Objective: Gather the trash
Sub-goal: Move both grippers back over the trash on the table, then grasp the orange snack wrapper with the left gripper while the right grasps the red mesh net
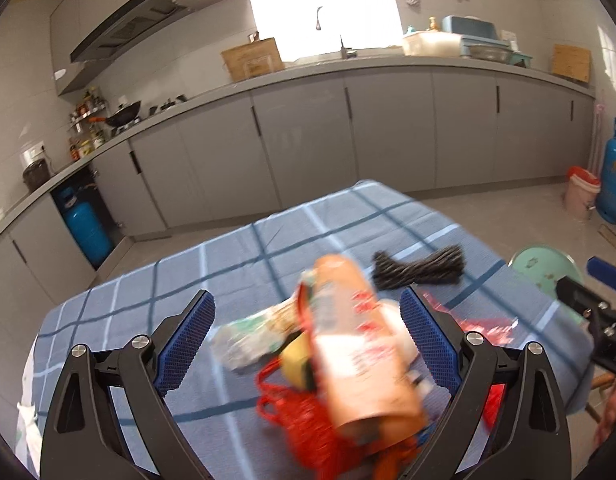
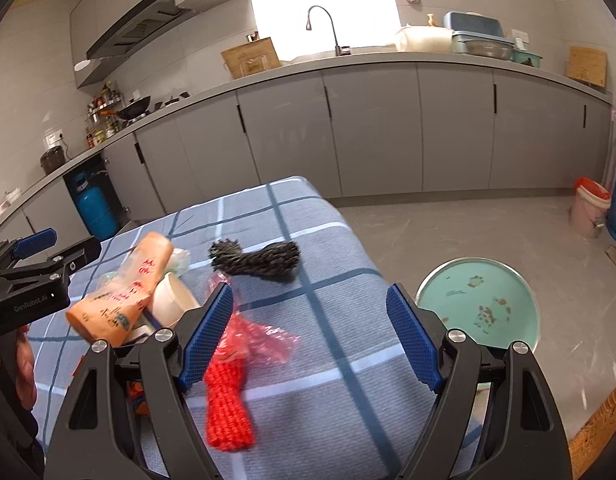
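A heap of trash lies on the table's blue checked cloth (image 1: 228, 272). It holds an orange printed bag (image 1: 359, 344), a clear wrapper (image 1: 248, 340), a red net (image 1: 304, 420) and a white cup (image 2: 174, 300). My left gripper (image 1: 308, 294) hovers open over the heap, its pads apart from the bag. My right gripper (image 2: 309, 290) stands open over bare cloth, with a red net roll (image 2: 228, 408) and a red-tinted wrapper (image 2: 264, 340) by its left finger. A black knitted bundle (image 2: 256, 260) lies farther back. Each gripper shows in the other's view: the left gripper (image 2: 76, 242) and the right gripper (image 1: 583, 278).
A round green stool (image 2: 479, 304) stands just right of the table. A pink bucket with a red liner (image 2: 589, 212) and a blue gas cylinder (image 1: 615, 184) stand on the floor at the far right. Grey kitchen cabinets (image 2: 367, 140) line the back wall.
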`<action>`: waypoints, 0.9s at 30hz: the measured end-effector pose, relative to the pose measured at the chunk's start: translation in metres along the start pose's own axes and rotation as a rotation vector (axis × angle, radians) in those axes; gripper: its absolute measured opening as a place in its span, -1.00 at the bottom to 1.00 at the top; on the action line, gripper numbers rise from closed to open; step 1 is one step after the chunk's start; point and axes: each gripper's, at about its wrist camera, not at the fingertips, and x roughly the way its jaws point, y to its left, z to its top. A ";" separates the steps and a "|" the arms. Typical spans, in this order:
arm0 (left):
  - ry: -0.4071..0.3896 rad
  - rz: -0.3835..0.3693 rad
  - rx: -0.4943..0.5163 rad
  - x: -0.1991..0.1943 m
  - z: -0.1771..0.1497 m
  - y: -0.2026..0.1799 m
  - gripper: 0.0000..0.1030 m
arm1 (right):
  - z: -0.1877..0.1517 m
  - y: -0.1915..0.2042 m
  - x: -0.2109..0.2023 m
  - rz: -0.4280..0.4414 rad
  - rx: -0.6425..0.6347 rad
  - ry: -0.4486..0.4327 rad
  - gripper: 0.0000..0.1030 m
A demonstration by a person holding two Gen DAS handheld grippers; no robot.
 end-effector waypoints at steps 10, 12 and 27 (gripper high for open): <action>0.061 -0.014 -0.062 0.003 -0.025 0.024 0.79 | -0.023 0.026 0.014 0.034 -0.053 0.052 0.54; 0.059 -0.042 -0.061 0.004 -0.023 0.017 0.79 | -0.025 0.026 0.016 0.033 -0.056 0.058 0.54; 0.128 -0.148 -0.051 0.016 -0.035 -0.019 0.26 | -0.036 0.017 0.021 0.039 -0.028 0.076 0.71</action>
